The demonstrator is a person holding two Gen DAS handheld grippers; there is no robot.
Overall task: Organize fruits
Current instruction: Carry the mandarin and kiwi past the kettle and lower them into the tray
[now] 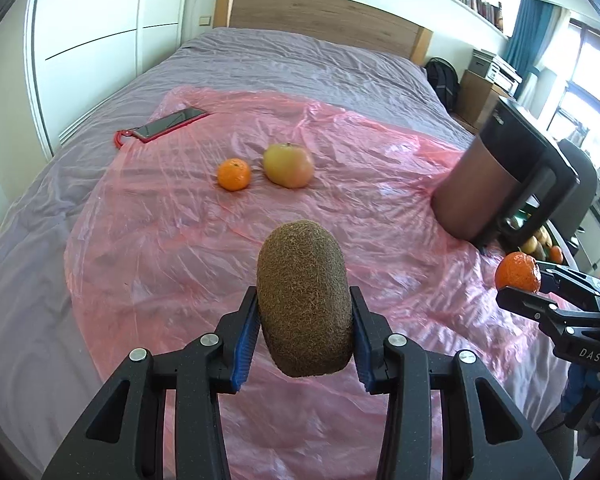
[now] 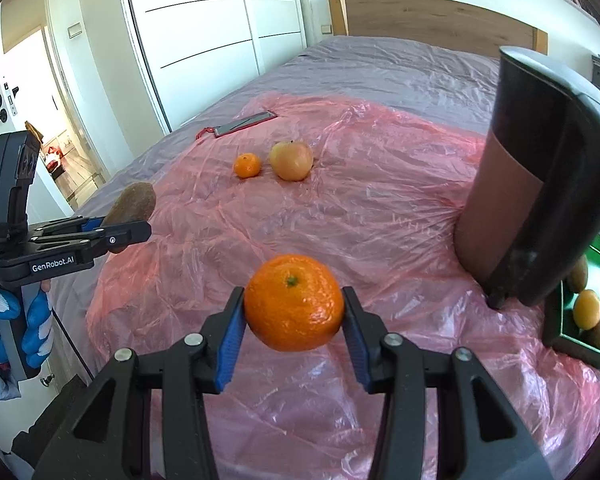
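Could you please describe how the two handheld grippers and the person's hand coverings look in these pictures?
Both the left gripper and the right gripper are matte black linkage frames with silver rivets and ribbed blue pads on the fingers. The left one bears white "GenRobot.AI" lettering on its side, the right one "DAS". The hand on the left gripper's grey handle wears a blue and white glove.

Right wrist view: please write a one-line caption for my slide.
Right gripper holds a mandarin above the pink plastic sheet; a second mandarin and an apple lie beyond.
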